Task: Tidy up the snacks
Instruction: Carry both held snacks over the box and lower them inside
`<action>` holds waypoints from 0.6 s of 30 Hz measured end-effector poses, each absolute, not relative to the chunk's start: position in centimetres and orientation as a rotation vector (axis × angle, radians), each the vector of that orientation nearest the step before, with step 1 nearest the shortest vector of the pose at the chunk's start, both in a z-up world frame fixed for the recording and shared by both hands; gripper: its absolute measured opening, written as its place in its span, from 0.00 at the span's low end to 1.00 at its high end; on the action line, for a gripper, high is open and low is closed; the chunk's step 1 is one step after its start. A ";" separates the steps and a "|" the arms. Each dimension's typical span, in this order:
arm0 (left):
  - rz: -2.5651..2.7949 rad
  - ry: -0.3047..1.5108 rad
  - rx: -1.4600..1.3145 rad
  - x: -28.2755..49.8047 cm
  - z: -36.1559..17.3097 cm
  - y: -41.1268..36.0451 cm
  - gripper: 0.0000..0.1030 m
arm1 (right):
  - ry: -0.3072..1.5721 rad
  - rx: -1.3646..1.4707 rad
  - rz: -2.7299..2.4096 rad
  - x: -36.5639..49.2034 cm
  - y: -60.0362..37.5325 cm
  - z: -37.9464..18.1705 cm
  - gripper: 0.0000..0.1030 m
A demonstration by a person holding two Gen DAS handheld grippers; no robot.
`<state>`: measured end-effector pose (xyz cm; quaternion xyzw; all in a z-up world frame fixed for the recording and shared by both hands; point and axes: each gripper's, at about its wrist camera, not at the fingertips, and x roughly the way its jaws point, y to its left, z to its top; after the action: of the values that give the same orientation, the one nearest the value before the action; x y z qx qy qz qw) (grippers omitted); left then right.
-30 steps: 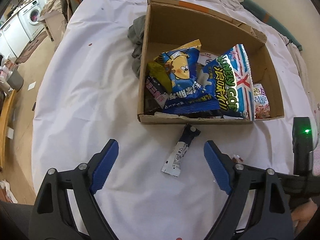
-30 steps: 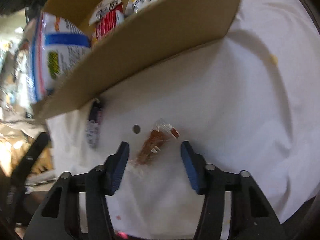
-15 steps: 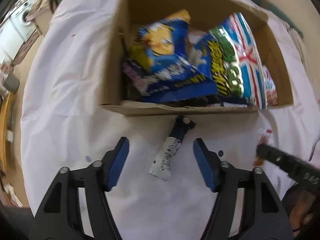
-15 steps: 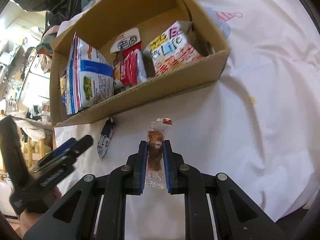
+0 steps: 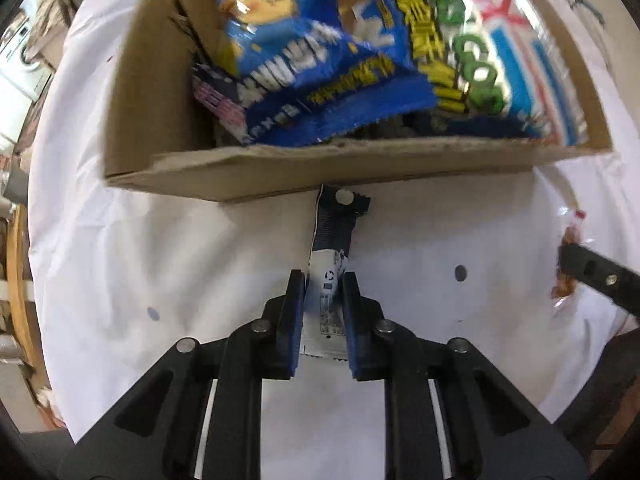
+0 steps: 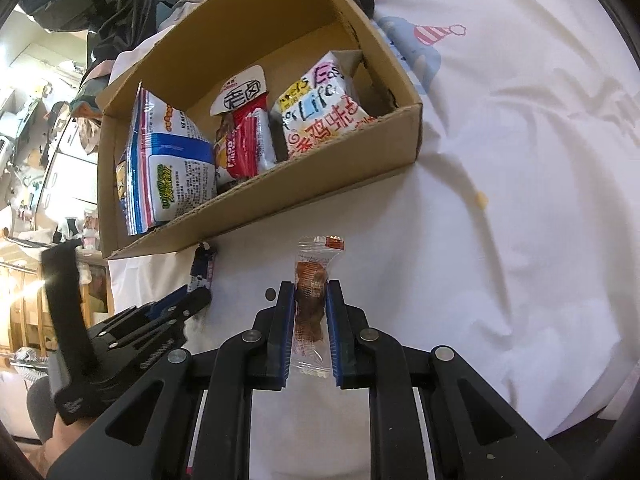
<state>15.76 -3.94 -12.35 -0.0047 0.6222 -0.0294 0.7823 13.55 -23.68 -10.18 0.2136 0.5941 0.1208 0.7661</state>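
Note:
My left gripper [image 5: 323, 280] is shut on the white end of a dark blue and white sachet [image 5: 335, 236], whose far end lies at the front wall of the cardboard box [image 5: 320, 168]. In the right wrist view the same sachet [image 6: 202, 266] pokes out of the left gripper [image 6: 196, 298] just below the box [image 6: 280, 184]. My right gripper [image 6: 310, 286] is shut on a clear packet [image 6: 316, 256] with a brown snack inside, held above the white cloth. The box holds a blue bag [image 5: 304, 52], a large striped bag [image 5: 500, 40], a red packet [image 6: 248, 144] and a white lettered packet [image 6: 320, 108].
A white cloth [image 6: 520, 200] covers the surface around the box, with a yellow crumb [image 6: 481, 199] to the right and a grey spot [image 5: 460, 273] near the front. Dark clothing [image 6: 112, 4] is heaped behind the box. Room clutter lies off the left edge.
The left gripper came down over the sachet and shut on it. The right gripper shut on the clear packet and raised it off the cloth.

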 end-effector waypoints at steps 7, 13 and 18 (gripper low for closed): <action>-0.057 1.325 -0.042 13.5 -10.5 -3.0 0.14 | 1.286 0.453 0.289 13.4 -23.3 -9.9 0.16; -0.021 1.310 -0.075 11.1 -9.4 -1.7 0.14 | 1.284 0.446 0.340 13.2 -22.3 -9.1 0.16; 0.012 1.241 -0.100 9.0 -7.3 0.0 0.14 | 1.248 0.484 0.436 12.5 -22.0 -7.0 0.16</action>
<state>8.98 -0.03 -7.31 -0.0471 0.5811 0.0057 0.8124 12.53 -22.01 -7.04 0.2224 0.5737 0.2006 0.7624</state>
